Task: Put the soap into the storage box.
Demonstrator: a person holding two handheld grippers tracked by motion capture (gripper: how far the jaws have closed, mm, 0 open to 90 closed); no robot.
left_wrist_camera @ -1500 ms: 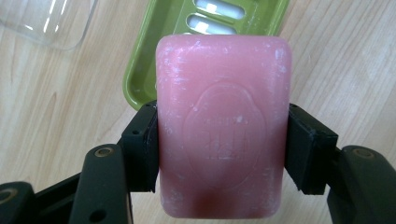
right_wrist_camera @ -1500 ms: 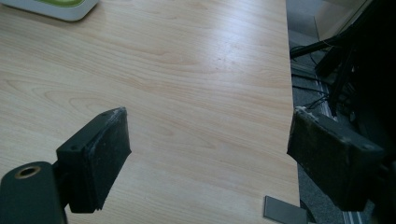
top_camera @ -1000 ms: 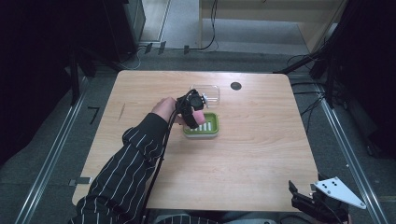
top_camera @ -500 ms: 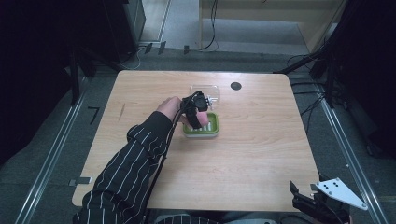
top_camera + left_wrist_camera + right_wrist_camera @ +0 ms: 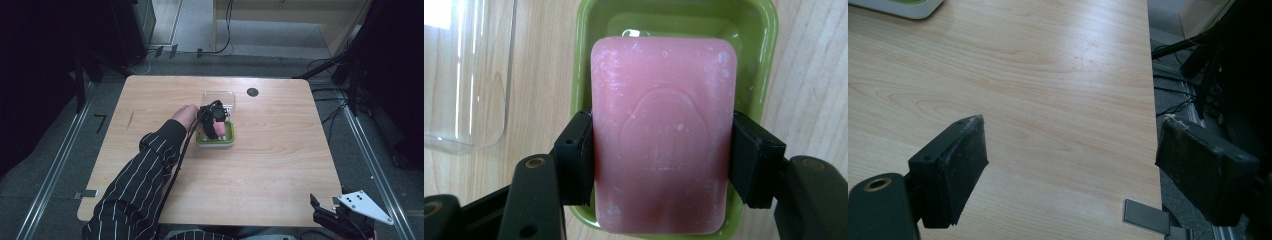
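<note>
left gripper (image 5: 659, 165): jaws clamped on the pink soap (image 5: 663, 135), held over the green dish (image 5: 764, 35) | right gripper (image 5: 1073, 170): jaws wide apart, nothing between, idle at table (image 5: 280, 165) near edge | clear lid (image 5: 469, 75): off, beside dish | progress: likely mid-way; soap not released, lid probably still to fit
</note>
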